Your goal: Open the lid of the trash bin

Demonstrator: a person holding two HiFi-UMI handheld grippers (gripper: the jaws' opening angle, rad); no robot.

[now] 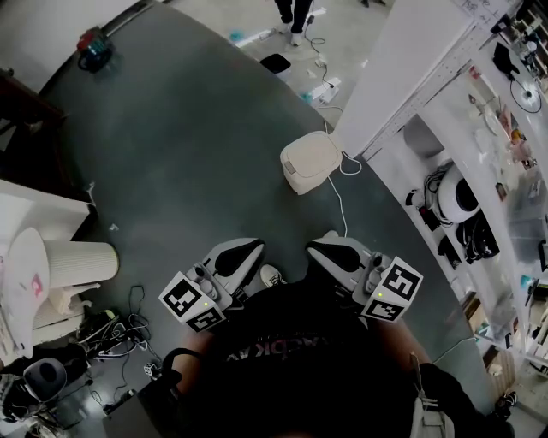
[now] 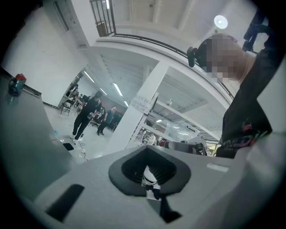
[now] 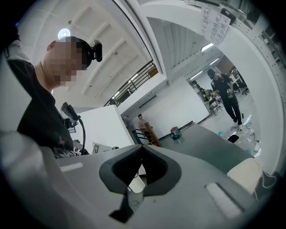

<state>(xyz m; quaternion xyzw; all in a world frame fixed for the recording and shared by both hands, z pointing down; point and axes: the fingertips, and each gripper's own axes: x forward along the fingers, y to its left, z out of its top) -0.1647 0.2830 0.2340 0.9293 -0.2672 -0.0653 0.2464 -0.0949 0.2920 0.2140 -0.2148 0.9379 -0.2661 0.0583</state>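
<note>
The cream trash bin stands on the dark grey floor with its lid down, next to a white pillar. Its corner also shows low at the right of the right gripper view. Both grippers are held close to the person's body, well short of the bin. The left gripper points ahead and its jaws are together with nothing in them. The right gripper lies level beside it, jaws meeting in a seam and holding nothing.
A white cable runs from the bin across the floor toward the grippers. The white pillar and cluttered shelves line the right. A ribbed white cylinder and tangled cables sit at the left. A person's legs stand far ahead.
</note>
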